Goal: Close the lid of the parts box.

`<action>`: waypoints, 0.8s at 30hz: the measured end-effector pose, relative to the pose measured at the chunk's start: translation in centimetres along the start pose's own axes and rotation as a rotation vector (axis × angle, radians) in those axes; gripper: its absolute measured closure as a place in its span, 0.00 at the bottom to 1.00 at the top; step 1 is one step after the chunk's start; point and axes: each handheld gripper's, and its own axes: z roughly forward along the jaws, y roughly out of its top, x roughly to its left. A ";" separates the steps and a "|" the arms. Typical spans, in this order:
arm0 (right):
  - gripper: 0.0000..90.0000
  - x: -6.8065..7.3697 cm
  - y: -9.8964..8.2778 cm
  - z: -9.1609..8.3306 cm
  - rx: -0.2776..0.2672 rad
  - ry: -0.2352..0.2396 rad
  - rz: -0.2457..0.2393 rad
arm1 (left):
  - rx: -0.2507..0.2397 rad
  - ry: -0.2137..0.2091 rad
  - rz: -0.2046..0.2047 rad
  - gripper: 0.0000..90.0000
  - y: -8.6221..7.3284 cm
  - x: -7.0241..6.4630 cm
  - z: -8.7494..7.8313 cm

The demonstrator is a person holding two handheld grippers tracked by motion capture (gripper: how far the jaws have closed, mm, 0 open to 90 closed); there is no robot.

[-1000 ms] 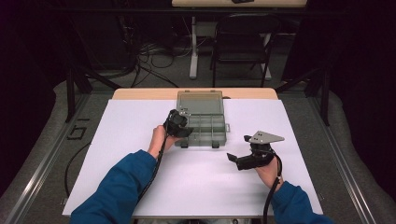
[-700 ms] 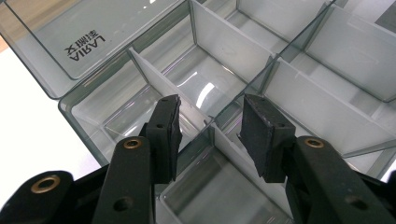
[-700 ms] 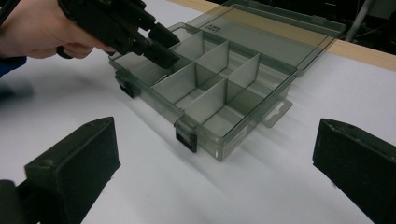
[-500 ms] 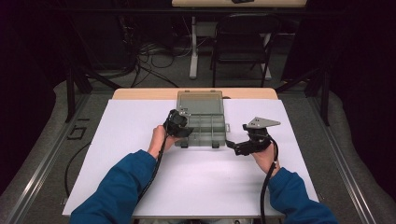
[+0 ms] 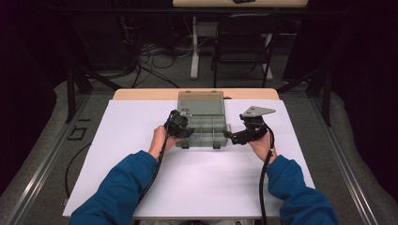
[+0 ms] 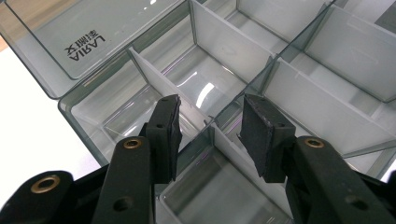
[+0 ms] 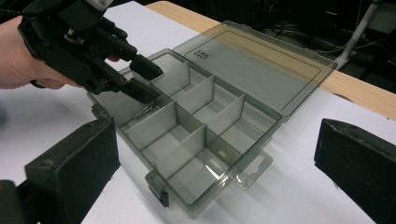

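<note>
The clear plastic box lies on the white tabletop with its lid already swung fully back; most compartments look empty, one near the left gripper holds a small screw. The left gripper hangs over the box's left end, jaws partly open astride a divider, gripping nothing. The right gripper sits just beside the box's right end, jaws wide open and empty, so any picking or closing is, I judge, yet to come.
</note>
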 end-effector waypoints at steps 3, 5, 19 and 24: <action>0.00 -0.5 0.6 0.4 0.009 0.006 0.009 | -0.002 0.000 -0.002 0.64 0.0 0.0 0.0; 0.00 -0.8 0.9 0.6 0.008 0.016 0.010 | 0.001 0.001 0.000 0.64 0.0 0.0 0.0; 0.00 -2.5 2.9 2.8 0.039 0.013 0.012 | -0.003 -0.001 -0.001 0.63 0.0 0.0 0.0; 0.00 -3.2 3.3 3.9 0.059 0.008 0.024 | -0.001 -0.001 -0.001 0.63 0.0 0.0 0.0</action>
